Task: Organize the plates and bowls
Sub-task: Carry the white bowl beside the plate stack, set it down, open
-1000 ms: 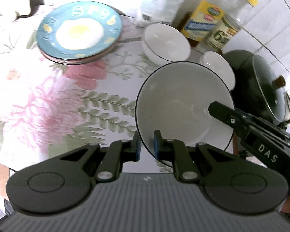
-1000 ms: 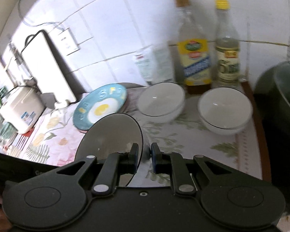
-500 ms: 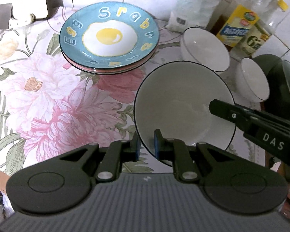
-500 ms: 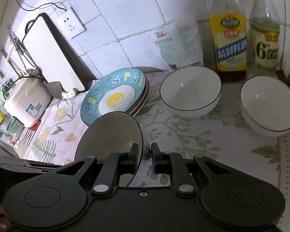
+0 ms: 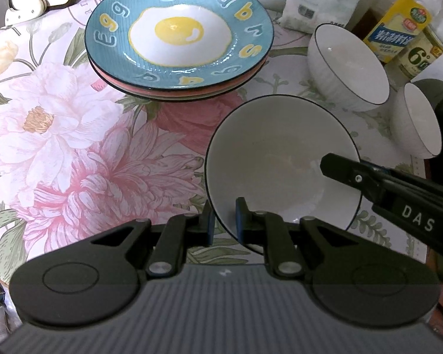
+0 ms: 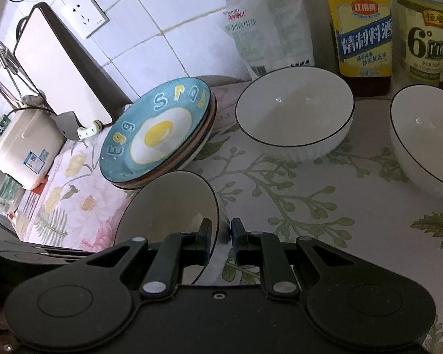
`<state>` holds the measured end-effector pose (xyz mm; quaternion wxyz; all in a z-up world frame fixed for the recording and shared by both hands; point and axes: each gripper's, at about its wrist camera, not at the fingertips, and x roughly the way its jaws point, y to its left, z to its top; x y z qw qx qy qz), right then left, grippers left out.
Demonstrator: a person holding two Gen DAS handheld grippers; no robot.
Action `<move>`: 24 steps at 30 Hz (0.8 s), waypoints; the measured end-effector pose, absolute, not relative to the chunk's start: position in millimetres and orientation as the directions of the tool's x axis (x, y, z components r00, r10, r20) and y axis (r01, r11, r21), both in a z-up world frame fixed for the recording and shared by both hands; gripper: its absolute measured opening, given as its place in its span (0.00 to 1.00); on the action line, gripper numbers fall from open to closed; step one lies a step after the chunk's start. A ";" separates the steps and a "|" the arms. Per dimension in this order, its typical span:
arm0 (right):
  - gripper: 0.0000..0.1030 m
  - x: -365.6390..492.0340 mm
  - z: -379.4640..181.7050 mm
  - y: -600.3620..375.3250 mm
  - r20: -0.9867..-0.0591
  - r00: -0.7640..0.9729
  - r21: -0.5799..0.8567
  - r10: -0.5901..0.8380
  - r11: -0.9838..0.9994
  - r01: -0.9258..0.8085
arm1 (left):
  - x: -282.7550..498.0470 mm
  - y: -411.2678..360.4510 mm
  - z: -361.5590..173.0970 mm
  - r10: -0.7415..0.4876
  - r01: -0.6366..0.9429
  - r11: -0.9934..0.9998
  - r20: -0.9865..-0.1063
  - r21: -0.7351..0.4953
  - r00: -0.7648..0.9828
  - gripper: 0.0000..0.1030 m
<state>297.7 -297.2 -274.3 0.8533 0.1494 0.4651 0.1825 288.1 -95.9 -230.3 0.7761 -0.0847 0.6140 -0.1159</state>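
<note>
White black-rimmed bowl (image 5: 274, 153)

I count three white bowls: the one I hold (image 5: 280, 159), and two (image 6: 295, 118) (image 6: 425, 138) right of the plate stack (image 6: 159, 135). Two bottles (image 6: 360, 26) (image 6: 422, 26) stand behind them.

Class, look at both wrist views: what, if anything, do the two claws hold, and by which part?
Both hold one white bowl by its rim: the left claw pinches the near edge, the right claw the edge on the opposite side.
</note>
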 end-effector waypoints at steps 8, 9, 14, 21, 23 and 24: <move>0.20 295.7 -272.5 -296.4 -0.743 0.514 0.407 0.428 0.899 -0.160 | 284.3 -97.2 -226.9 -0.291 0.088 0.956 -0.934 -0.279 0.207 0.19; 0.20 293.8 -269.4 -296.8 -0.742 0.524 0.398 0.418 0.904 -0.157 | 282.9 -97.4 -224.7 -0.293 0.094 0.956 -0.935 -0.279 0.200 0.21; 0.22 276.5 -248.4 -302.2 -0.722 0.529 0.407 0.445 0.892 -0.195 | 271.2 -91.4 -201.5 -0.300 0.130 0.951 -0.937 -0.280 0.179 0.38; 0.30 239.4 -212.9 -307.1 -0.701 0.556 0.424 0.446 0.888 -0.178 | 248.3 -86.3 -160.1 -0.310 0.203 0.940 -0.935 -0.274 0.174 0.43; 0.34 227.6 -201.0 -307.5 -0.692 0.570 0.423 0.443 0.889 -0.177 | 240.4 -86.9 -147.5 -0.311 0.226 0.936 -0.934 -0.269 0.176 0.45; 0.39 222.5 -195.7 -307.7 -0.689 0.575 0.422 0.440 0.890 -0.175 | 237.1 -86.8 -142.7 -0.312 0.237 0.934 -0.933 -0.267 0.178 0.46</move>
